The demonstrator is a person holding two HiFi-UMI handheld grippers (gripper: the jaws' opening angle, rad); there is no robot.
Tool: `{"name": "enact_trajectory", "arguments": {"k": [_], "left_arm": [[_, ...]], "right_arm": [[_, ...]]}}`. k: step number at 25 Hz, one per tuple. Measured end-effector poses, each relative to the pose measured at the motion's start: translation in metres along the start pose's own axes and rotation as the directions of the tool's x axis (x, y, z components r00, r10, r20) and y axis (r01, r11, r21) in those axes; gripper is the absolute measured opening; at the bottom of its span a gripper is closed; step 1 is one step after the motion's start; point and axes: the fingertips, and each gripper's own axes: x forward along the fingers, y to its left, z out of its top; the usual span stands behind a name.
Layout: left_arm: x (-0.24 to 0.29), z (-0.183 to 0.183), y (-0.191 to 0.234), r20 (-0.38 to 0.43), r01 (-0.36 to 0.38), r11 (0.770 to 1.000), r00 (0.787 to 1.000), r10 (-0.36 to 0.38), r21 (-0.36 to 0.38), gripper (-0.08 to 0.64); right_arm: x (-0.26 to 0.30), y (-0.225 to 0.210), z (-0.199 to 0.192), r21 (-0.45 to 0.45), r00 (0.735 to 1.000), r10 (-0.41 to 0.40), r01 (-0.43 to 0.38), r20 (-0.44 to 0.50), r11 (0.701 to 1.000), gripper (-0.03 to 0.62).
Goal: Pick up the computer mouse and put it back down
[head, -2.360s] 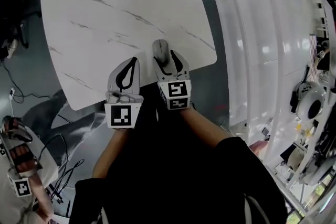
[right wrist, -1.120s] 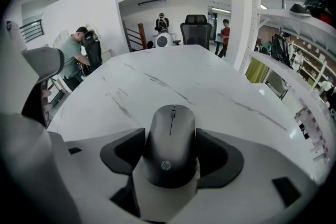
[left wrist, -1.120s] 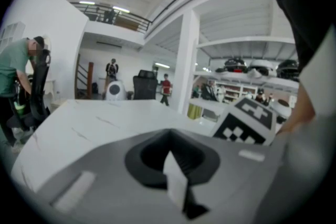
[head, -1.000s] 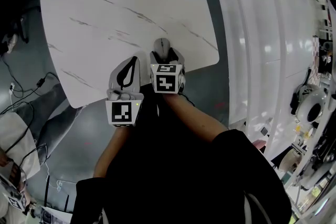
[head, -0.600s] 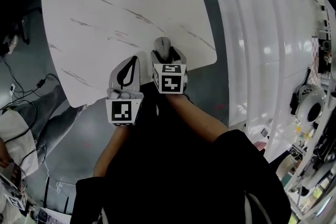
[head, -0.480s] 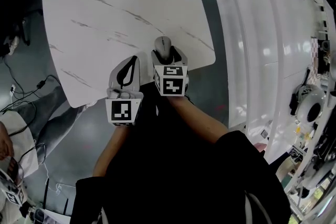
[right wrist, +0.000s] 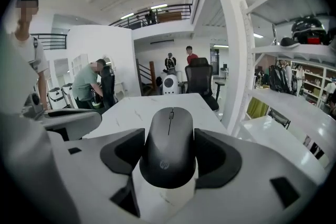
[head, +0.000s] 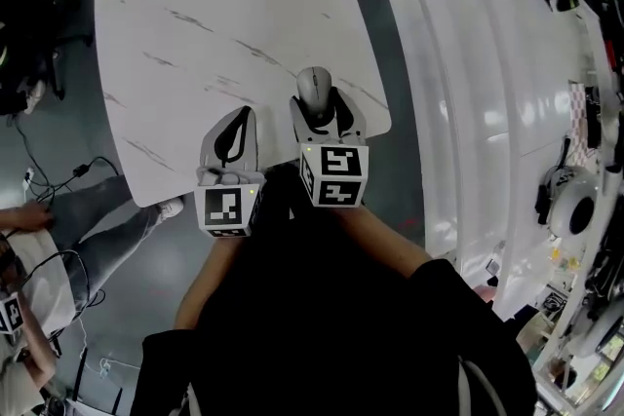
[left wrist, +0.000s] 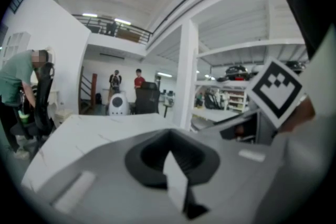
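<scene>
Firmly, right gripper (head: 319, 112) pinches computer mouse (head: 313, 85) by its sides for lifting; left gripper (head: 234, 133), pressed together, idles just left.

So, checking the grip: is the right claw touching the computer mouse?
Touching. The right gripper view shows the right claw closed against both sides of the computer mouse.

Bright, even overhead light; fisheye-dark corners; computer mouse (right wrist: 170, 149) sharp, left hand-held gripper (left wrist: 173, 165) blurred.
</scene>
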Motion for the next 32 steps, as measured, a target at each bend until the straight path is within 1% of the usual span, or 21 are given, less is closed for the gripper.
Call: {"name": "enact_trajectory", "arguments": {"k": [3,6,11,14,20,32], "left_arm": [[-0.002,0.014,0.000,0.025,-0.014,1.000,1.000,0.013,0.013,0.008],[-0.004,0.027,-0.002,0.046,-0.027,0.999,0.999,0.026,0.029,0.008],[-0.008,0.050,-0.006,0.079,-0.054,0.997,0.996,0.050,0.049,0.008],[-0.010,0.066,-0.006,0.108,-0.066,0.997,0.992,0.061,0.047,0.008],[-0.015,0.083,-0.005,0.144,-0.094,0.994,0.986,0.085,0.054,0.008],[-0.011,0.082,-0.004,0.142,-0.101,0.994,0.985,0.093,0.051,0.008]], "right_arm": [[-0.017,-0.001,0.023,-0.022,0.997,0.003,-0.001,0.078,1.000,0.258],[-0.033,-0.003,0.043,-0.038,0.989,0.007,-0.001,0.151,0.999,0.258],[-0.056,-0.008,0.073,-0.073,0.965,0.020,-0.001,0.262,0.997,0.258],[-0.065,-0.009,0.085,-0.095,0.951,0.029,0.000,0.307,0.995,0.258],[-0.073,-0.014,0.096,-0.103,0.938,0.035,0.001,0.345,0.995,0.258],[-0.065,-0.018,0.093,-0.091,0.945,0.037,-0.007,0.325,0.996,0.258]]}}
